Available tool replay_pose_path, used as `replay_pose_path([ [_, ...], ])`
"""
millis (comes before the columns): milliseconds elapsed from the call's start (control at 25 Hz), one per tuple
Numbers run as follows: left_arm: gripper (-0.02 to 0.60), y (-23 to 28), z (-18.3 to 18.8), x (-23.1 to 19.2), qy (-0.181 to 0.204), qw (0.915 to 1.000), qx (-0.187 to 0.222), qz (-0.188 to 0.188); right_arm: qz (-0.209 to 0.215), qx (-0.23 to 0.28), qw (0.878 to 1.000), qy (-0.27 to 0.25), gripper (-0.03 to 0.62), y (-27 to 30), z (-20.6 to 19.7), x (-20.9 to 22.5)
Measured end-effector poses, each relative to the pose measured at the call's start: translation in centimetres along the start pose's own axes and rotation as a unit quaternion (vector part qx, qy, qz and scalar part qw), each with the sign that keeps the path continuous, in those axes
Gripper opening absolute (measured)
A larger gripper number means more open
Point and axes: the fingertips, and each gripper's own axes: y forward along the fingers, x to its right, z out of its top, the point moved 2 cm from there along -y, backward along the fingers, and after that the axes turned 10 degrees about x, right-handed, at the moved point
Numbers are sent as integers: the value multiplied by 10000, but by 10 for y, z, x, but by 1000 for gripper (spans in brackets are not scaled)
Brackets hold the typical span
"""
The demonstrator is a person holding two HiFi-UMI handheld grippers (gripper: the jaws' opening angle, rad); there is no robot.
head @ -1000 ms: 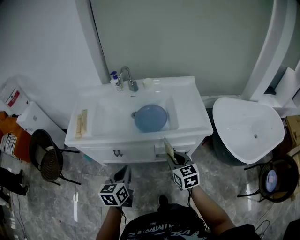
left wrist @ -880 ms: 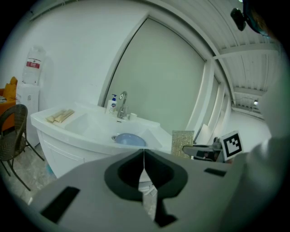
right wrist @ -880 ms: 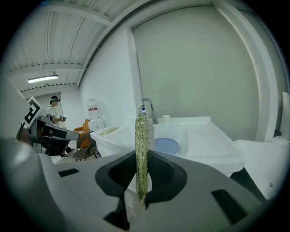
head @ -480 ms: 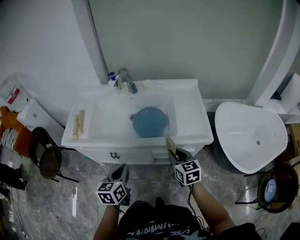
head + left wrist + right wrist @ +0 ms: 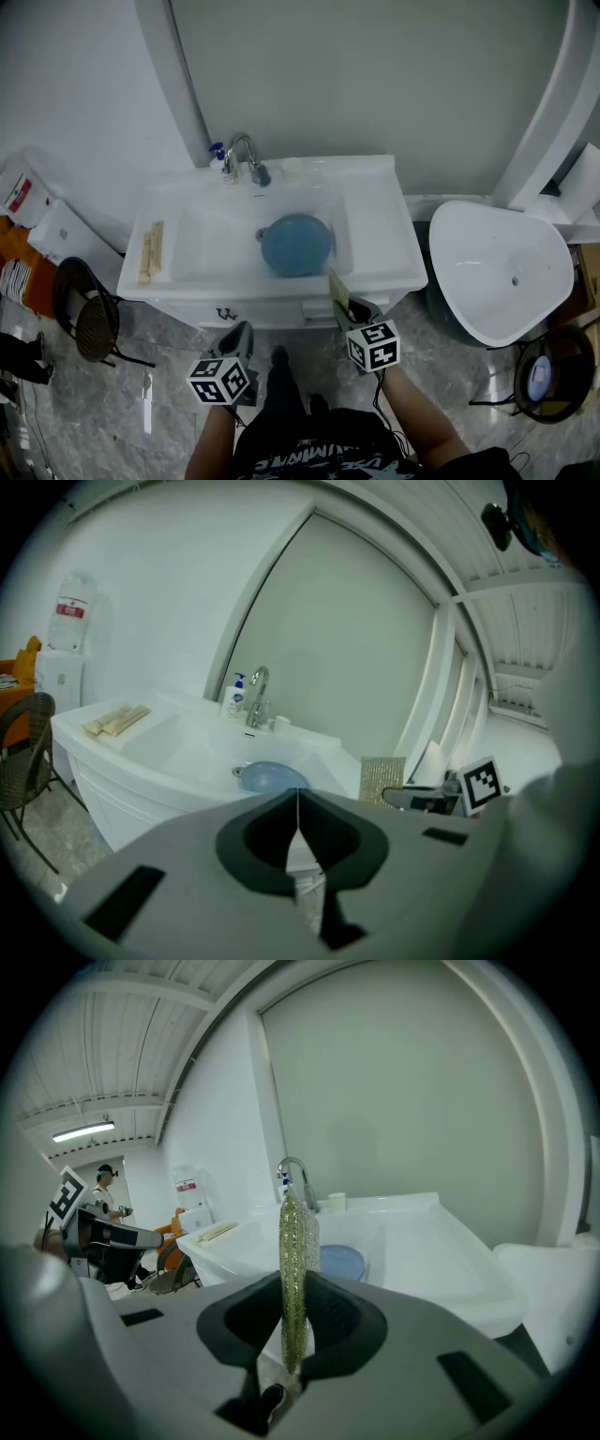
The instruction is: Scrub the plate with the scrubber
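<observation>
With 1 foot (image 5: 277, 367) now stepped forward, approach to the sink (image 5: 380, 274) continues: right gripper (image 5: 349, 311) pinches the scrubber (image 5: 338, 288), left gripper (image 5: 240, 339) is closed empty, and the plate (image 5: 296, 244) lies mid-basin, not yet reached.

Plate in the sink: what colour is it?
The plate is light blue, best seen in the head view.
</observation>
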Motion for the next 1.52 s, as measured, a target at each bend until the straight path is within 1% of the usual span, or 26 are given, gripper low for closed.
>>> replay_pose_path([
  [240, 18, 34, 19, -11, -25, 9998, 84, -181, -164, -12, 9998, -64, 71, 23, 11, 14],
  [480, 18, 74, 45, -38, -107, 9995, 128, -281, -268, 16, 9996, -90, 71, 63, 30, 22],
  [680, 18, 113, 70, -60, -110, 9989, 133, -426, -480, 83, 9988, -86, 71, 95, 50, 35],
  [880, 18, 149, 80, -76, -52, 9977, -107, -671, -703, 11, 9975, -53, 71, 119, 58, 44],
  [960, 18, 162, 81, -82, -89, 9968, -198, -772, -788, -2, 9969, -17, 71, 130, 60, 46],
  [1080, 19, 178, 76, -92, -166, 9952, -392, -884, -884, -6, 9961, -19, 71, 143, 63, 46],
  [1240, 20, 199, 67, -107, -39, 9917, -728, -1057, -1041, -71, 9945, 10, 71, 160, 63, 47],
  [1400, 20, 215, 64, -117, -100, 9881, -914, -1230, -1171, -190, 9929, 52, 71, 173, 59, 48],
  [1520, 20, 230, 55, -124, -105, 9848, -1145, -1304, -1278, -244, 9915, 72, 71, 181, 57, 49],
])
